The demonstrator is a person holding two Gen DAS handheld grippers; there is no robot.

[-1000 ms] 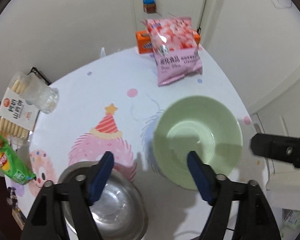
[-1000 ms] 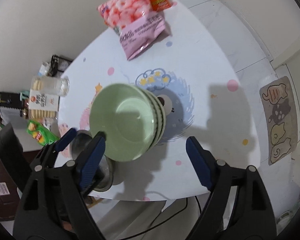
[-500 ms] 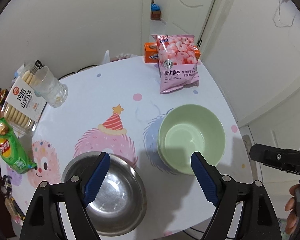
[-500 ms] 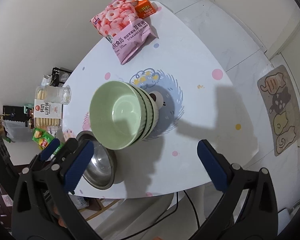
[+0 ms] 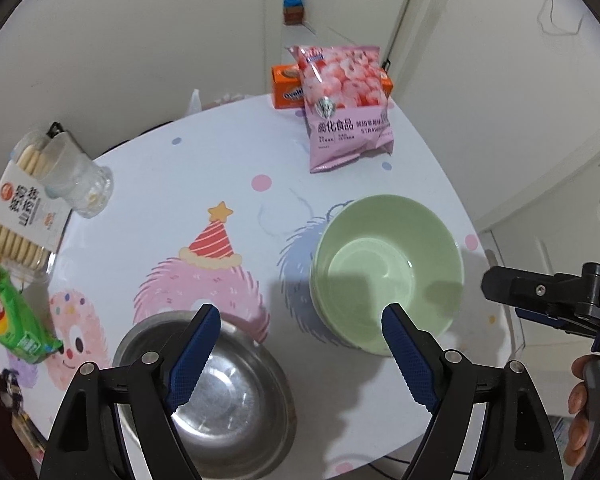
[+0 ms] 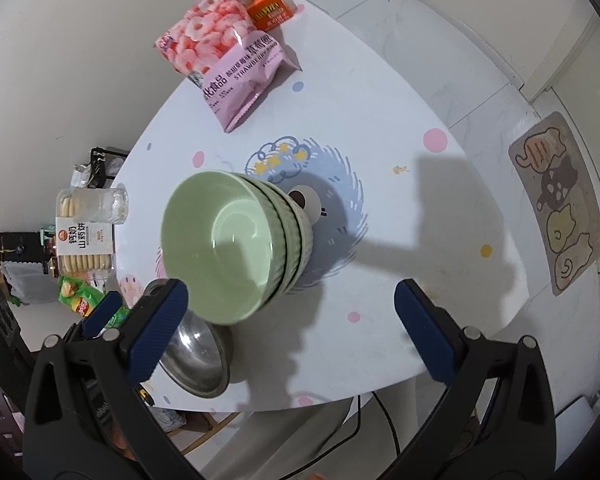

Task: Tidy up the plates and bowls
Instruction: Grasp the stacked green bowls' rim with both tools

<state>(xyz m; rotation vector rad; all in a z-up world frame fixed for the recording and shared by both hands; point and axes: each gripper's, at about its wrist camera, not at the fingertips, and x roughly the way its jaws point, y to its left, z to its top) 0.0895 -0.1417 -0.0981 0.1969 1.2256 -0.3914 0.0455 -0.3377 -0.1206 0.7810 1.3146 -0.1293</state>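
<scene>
At the bench (image 5: 220, 152) edge, a green snack bag (image 5: 8, 320) is cut off and its logo unreadable. The biscuit pack (image 5: 20, 216) carries Chinese lettering. The left tongs (image 5: 300, 344) gape, released, partly hiding the steel bowl (image 5: 236, 392). Nested green bowls (image 6: 236, 240) sit mid-bench. The pink bag (image 5: 344, 104) reads "STRAW…", covering the orange box (image 5: 286, 86). The right tongs (image 6: 288, 328) gape, empty.

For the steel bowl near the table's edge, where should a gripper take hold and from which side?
Take the steel bowl by its thin rim, one finger inside and one outside, coming down from above with the open left gripper, which hangs over it. The bowl sits upright and looks too wide to span. The edge away from the green bowl stack probably leaves more room.
</scene>
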